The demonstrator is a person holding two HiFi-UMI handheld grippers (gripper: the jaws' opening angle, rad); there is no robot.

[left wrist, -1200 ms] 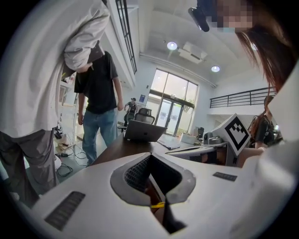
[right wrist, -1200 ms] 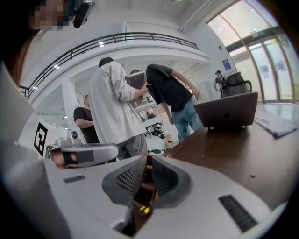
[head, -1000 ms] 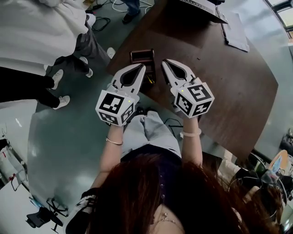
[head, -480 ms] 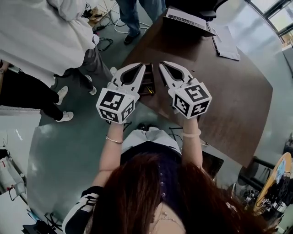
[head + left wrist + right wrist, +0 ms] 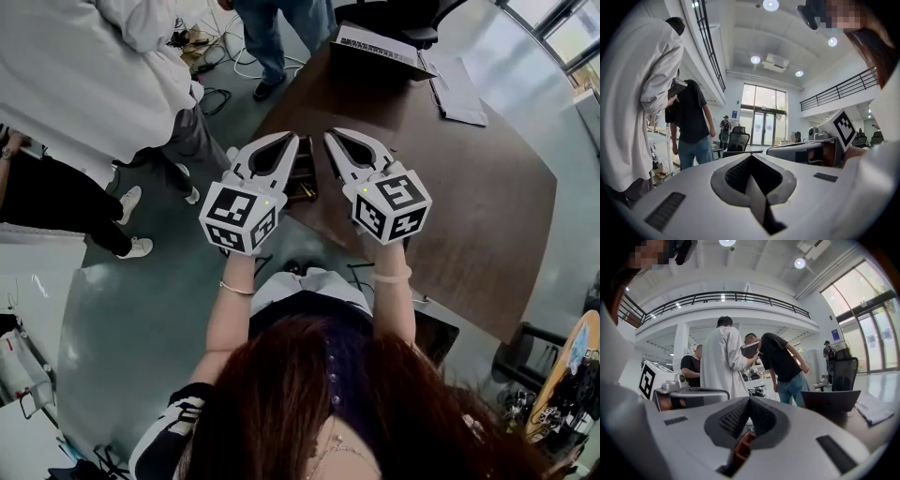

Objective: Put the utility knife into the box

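Head view: the person holds both grippers up side by side over the near edge of a dark brown tabletop [image 5: 469, 187], with the marker cubes nearest the camera. The left gripper [image 5: 292, 138] and the right gripper [image 5: 329, 135] point away from the person, tips close together but apart from each other. Between and below them sits a small dark box [image 5: 303, 161], open on top, near the tabletop's edge. At its near end lies a small yellow-orange thing, apparently the utility knife [image 5: 304, 191]; it is too small to tell whether it lies in the box or just beside it. In the left gripper view the left gripper is clenched, ribbed pads meeting, with nothing between them. In the right gripper view the right gripper [image 5: 749, 401] is likewise clenched at the tips. An orange ridged piece [image 5: 742, 449] shows low in the gap behind its pads, and what it is cannot be told. A laptop [image 5: 380, 42] and some papers [image 5: 459, 89] lie at the far end of the tabletop. A bystander in a white top [image 5: 84, 84] and another in jeans [image 5: 281, 19] stand on the floor to the left, near loose cables [image 5: 211, 94].
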